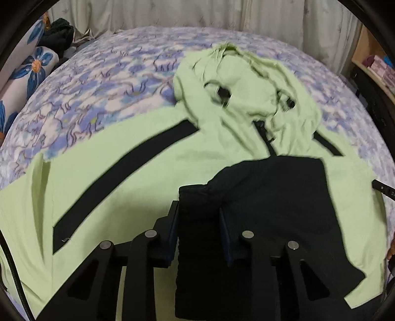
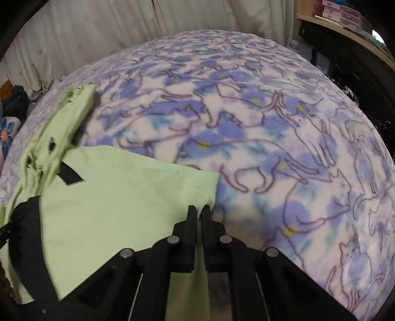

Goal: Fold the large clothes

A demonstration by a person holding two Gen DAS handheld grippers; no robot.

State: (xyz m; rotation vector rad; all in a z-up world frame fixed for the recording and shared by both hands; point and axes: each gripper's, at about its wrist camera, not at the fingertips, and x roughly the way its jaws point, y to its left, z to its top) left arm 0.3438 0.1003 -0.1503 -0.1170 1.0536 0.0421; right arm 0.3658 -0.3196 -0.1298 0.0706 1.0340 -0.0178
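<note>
Fabric of a pale green hooded jacket with black stripes (image 1: 138, 158) spreads across a bed covered by a fleece blanket printed with blue flowers and outlined cats (image 2: 284, 138). Its crumpled hood (image 1: 246, 81) lies toward the far side of the bed, and a black zip runs down from the collar. The left tool (image 1: 198, 232) is clamped on a thick black ribbed band of the jacket (image 1: 197, 247), which fills the gap between its two fingers and hangs down toward the camera. The right tool (image 2: 198, 212) has its fingers drawn together on the green edge of the jacket where the cloth meets the blanket. Pale pleated curtains (image 2: 98, 32) hang behind the bed, a flowered pillow (image 1: 32, 69) sits at the left, and a wooden shelf with small boxes (image 2: 345, 17) stands at the right.
</note>
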